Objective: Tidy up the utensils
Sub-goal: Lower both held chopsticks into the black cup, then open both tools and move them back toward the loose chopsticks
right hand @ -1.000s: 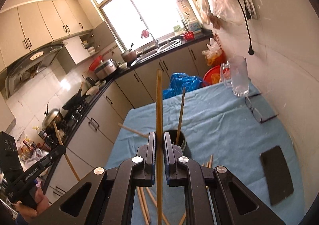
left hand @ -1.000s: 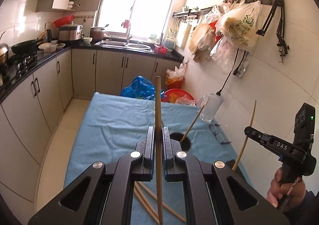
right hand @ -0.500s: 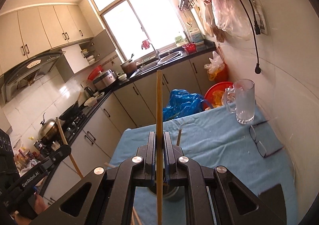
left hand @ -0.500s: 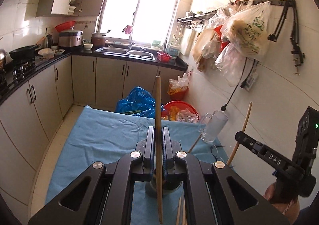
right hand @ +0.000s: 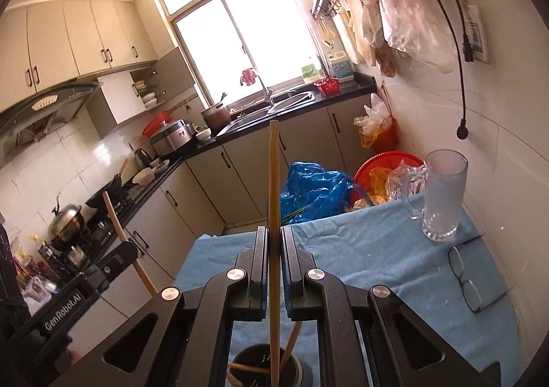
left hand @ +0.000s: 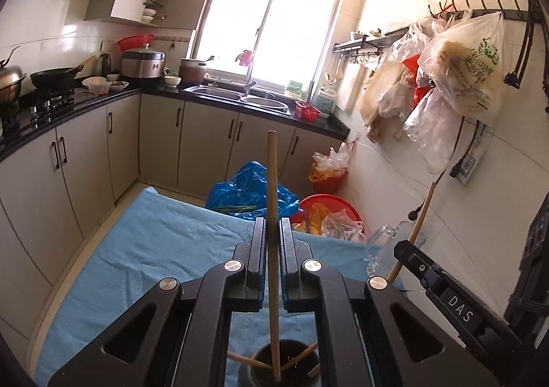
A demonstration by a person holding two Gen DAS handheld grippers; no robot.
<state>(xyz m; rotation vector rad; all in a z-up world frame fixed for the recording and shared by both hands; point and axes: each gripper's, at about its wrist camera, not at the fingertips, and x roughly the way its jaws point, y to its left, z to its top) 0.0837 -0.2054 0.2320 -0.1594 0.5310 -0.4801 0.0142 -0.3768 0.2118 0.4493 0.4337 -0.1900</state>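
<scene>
My left gripper is clamped on one wooden chopstick that runs almost straight up the centre of the left wrist frame. Its long axis is close to vertical, the upper end level with the cabinet doors and the lower end dipping into the dark holder cup at the bottom centre. Three other sticks lean inside that cup, slanting left and right.

My right gripper is likewise closed tight on a single chopstick, also upright through the middle of its frame, with its lower end going down into the same cup at the bottom edge. Two or three further sticks rest there at a slant; I cannot count them surely.

Each gripper shows in the other's view with its stick tilted: the right one at lower right, the left one at lower left.

On the blue cloth at right stand one glass mug and one pair of glasses.
</scene>
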